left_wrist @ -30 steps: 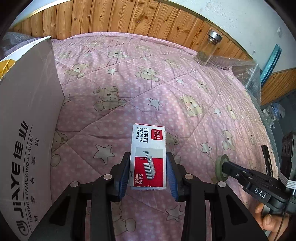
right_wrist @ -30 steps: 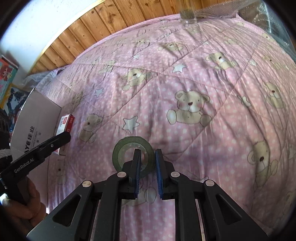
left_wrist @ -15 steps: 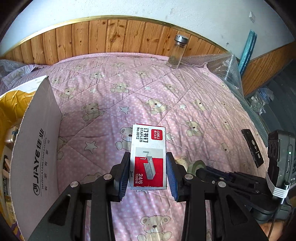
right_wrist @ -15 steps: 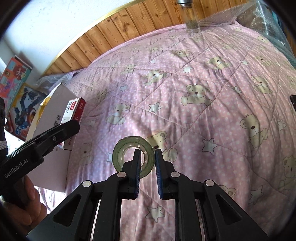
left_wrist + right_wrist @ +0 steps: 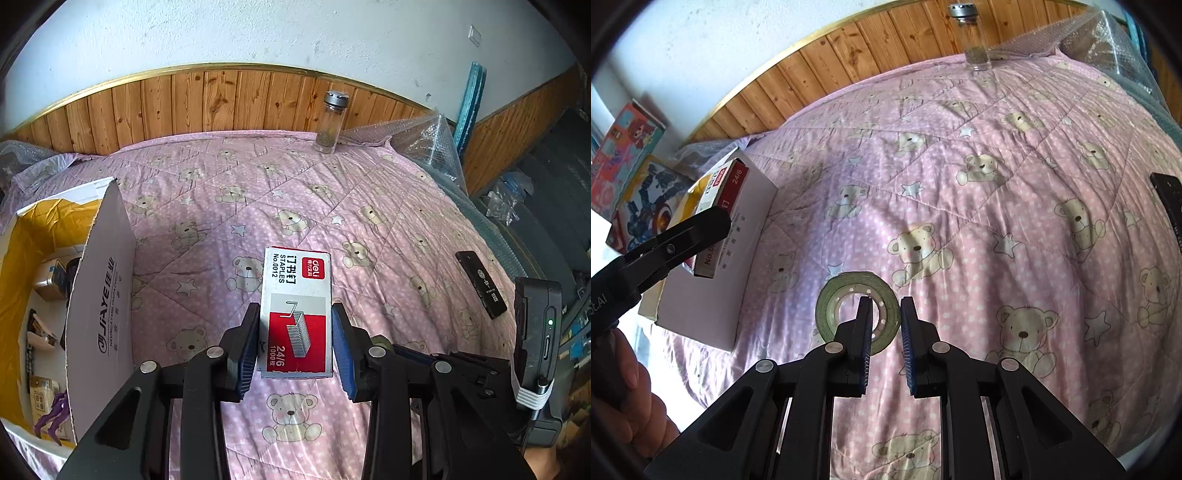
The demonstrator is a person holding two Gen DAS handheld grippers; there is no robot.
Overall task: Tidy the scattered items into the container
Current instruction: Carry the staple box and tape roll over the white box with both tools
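My left gripper [image 5: 294,347] is shut on a red and white staples box [image 5: 295,314], held in the air above the pink bear quilt. The open cardboard carton [image 5: 99,295] with yellow lining stands just to its left, with several items inside. My right gripper [image 5: 885,325] is shut on a green tape roll [image 5: 831,306]: one finger passes through the hole, the other sits outside the ring. In the right wrist view the left gripper [image 5: 683,236] holds the staples box [image 5: 716,206] in front of the carton [image 5: 738,258].
A glass jar [image 5: 330,123] with a metal lid stands at the far edge by the wooden panelling. A flat black device [image 5: 480,284] lies on the quilt [image 5: 229,206] to the right. Bubble wrap [image 5: 432,144] lies at the far right corner. A hand [image 5: 628,387] holds the left gripper.
Both grippers have risen from the quilt with the staples box and the tape roll in them. The carton's inside has come into the left wrist view.
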